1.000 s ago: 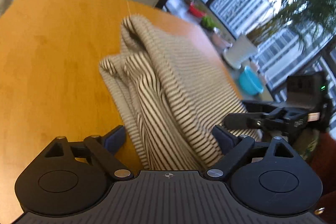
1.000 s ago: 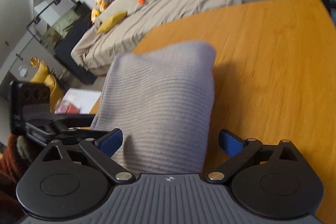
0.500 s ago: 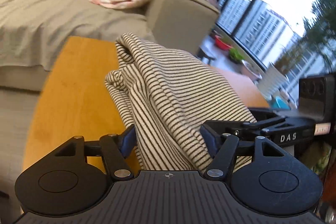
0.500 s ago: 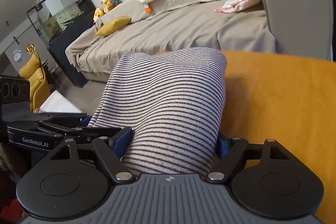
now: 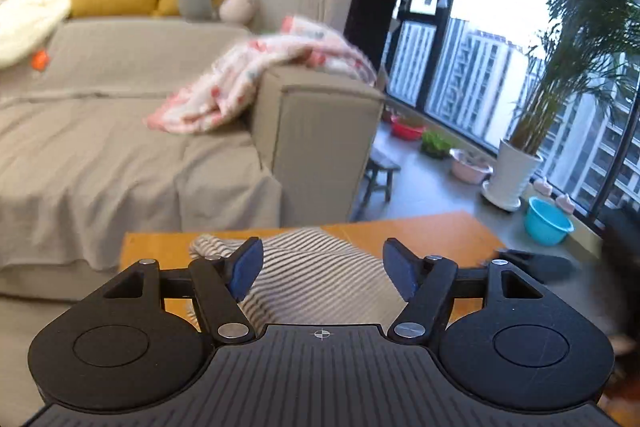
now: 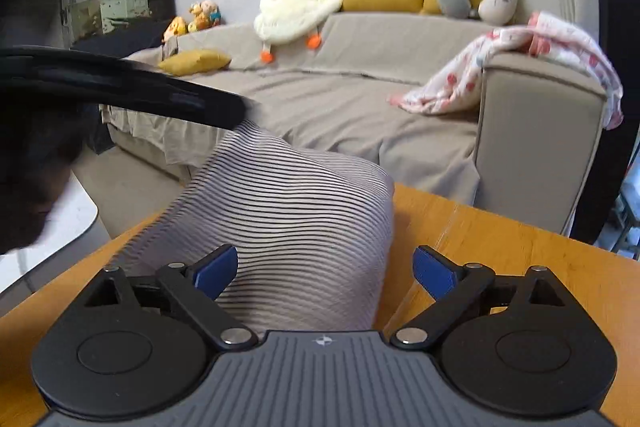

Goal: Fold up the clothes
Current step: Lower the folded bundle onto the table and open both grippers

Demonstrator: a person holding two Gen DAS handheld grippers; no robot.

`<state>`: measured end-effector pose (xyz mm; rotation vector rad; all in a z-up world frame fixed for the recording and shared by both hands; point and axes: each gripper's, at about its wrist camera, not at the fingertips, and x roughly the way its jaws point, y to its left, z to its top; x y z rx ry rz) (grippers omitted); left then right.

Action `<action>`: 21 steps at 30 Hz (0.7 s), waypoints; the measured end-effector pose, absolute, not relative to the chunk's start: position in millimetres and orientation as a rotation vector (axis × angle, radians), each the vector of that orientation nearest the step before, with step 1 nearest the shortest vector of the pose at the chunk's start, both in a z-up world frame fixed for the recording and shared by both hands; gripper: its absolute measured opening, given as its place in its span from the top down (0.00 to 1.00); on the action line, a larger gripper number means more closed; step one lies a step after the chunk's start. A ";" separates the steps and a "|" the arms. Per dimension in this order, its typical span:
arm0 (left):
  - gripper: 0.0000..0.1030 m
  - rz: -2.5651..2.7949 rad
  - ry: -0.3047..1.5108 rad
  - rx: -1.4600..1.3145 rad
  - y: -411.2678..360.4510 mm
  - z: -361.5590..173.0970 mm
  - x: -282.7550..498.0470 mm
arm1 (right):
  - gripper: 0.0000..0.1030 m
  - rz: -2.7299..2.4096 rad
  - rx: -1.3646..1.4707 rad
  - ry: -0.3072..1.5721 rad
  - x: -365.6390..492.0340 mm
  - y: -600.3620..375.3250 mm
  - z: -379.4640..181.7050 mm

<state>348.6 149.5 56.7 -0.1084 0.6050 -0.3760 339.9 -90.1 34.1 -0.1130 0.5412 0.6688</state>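
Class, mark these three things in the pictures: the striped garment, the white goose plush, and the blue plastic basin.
striped garment (image 6: 296, 211), right wrist view, on its raised striped middle.
white goose plush (image 6: 298, 3), right wrist view, on its body.
blue plastic basin (image 5: 546, 221), left wrist view, on its outer wall.

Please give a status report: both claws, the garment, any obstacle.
Left claw open, right claw open. Striped garment bunched on wooden table, lying between both claws' fingers, not gripped. No obstacle on visible table.
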 end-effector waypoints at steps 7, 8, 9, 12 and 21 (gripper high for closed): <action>0.42 -0.325 0.632 -0.245 170.7 33.4 356.4 | 0.00 0.657 -0.144 0.588 311.9 -102.0 25.8; 0.37 -0.304 0.612 -0.259 173.1 39.3 344.4 | 0.00 0.649 -0.130 0.597 308.9 -106.6 25.9; 0.30 -0.275 0.593 -0.259 173.3 44.7 330.1 | 0.00 0.640 -0.115 0.605 305.8 -111.0 26.2; 0.04 -0.167 0.546 -0.236 162.4 52.2 276.3 | 0.00 0.603 -0.087 0.612 290.7 -122.4 26.7; 0.00 0.092 0.673 -0.153 87.4 15.6 162.4 | 0.00 0.380 -0.145 0.695 260.1 -142.1 1.1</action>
